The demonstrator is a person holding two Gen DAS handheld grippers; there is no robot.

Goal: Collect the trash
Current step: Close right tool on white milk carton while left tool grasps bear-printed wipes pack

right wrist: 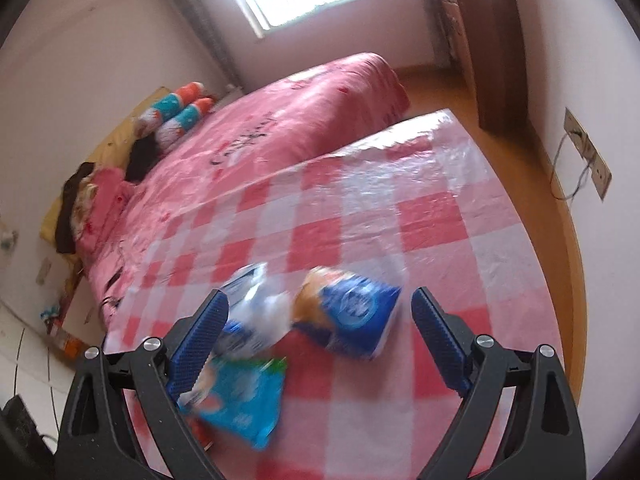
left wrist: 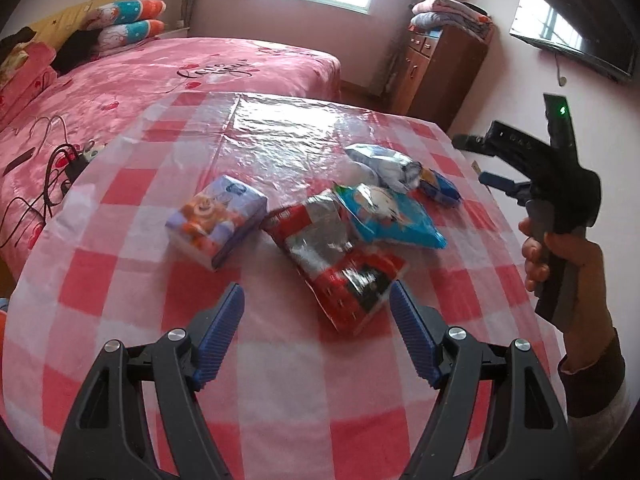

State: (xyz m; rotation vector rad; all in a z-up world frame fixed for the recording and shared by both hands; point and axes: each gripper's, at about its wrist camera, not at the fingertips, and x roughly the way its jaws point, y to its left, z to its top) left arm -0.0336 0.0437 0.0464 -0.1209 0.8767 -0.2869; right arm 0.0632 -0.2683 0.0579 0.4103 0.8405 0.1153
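Several wrappers lie on the pink checked table (left wrist: 280, 380). A red and silver bag (left wrist: 336, 260) lies nearest my left gripper (left wrist: 316, 304), which is open and empty just before it. A light blue bag (left wrist: 392, 216) (right wrist: 240, 396), a silver-white bag (left wrist: 384, 164) (right wrist: 256, 312) and a dark blue pack (left wrist: 440, 186) (right wrist: 352, 316) lie behind. A purple tissue pack (left wrist: 218, 220) sits at the left. My right gripper (right wrist: 320, 316) is open, empty, above the dark blue pack; it also shows in the left wrist view (left wrist: 480, 160).
A pink bed (left wrist: 140, 80) with pillows (left wrist: 128, 24) stands beyond the table. Cables and a power strip (left wrist: 76, 160) lie on the bed's edge. A wooden cabinet (left wrist: 440, 68) and a wall TV (left wrist: 576, 24) are at the right. Wooden floor (right wrist: 544, 216) borders the table.
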